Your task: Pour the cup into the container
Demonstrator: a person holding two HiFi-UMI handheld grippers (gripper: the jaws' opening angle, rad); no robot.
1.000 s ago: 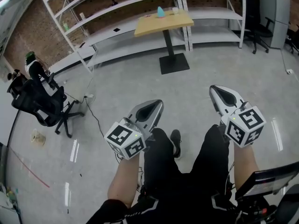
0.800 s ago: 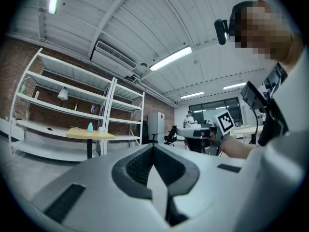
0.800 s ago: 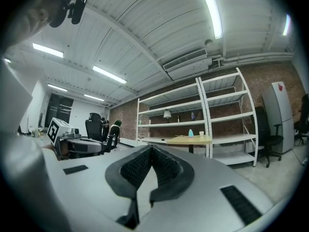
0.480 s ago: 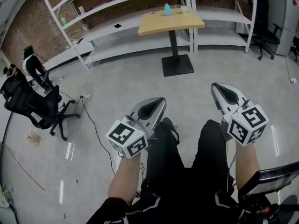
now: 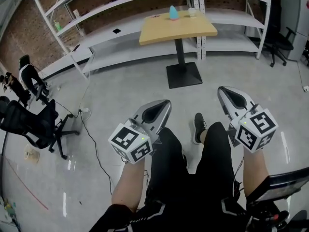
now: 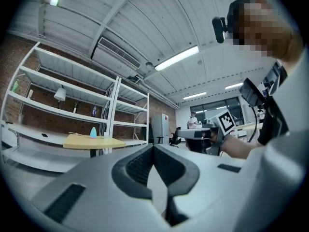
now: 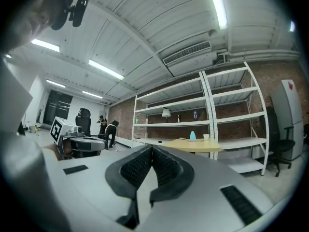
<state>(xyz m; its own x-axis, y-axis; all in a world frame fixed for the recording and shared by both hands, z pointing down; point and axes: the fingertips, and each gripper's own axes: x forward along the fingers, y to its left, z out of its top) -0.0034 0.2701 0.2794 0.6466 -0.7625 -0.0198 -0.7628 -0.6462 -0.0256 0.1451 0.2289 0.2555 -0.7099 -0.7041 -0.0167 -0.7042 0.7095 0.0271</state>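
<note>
Now Nearer the Worktop, Nothing Picked Up Yet

Can make out the cup (image 5: 192, 12) at the far right corner of the worktop (image 5: 178, 29): small, pale, upright, too distant to show whether anything is in it. Just beside it, toward the middle of the worktop's far edge, can see a pale blue cone-shaped vessel (image 5: 173, 12). Probably the container, though cannot say for certain from here. Appear untouched, both of them.

Against the head view of a second ago, shows the worktop larger and lower in the picture, its dark pedestal base closer to the knees, and one shoe (image 5: 198, 127) stepped forward on the floor (image 5: 120, 95) on the near side of the worktop. Reads as walking up to it. Means only the approach is under way: no grasp, no pour, and a good stretch of floor left before the worktop comes within reach.

Carries the left gripper (image 5: 161, 106) and the right gripper (image 5: 226, 94) level and side by side, well short of the worktop and aimed toward it. Has each pair of jaws pressed together with nothing between them. Will likely need to open one gripper before taking the cup.

Behind the worktop, shows white shelving (image 5: 104, 40) against a brick wall.
</note>
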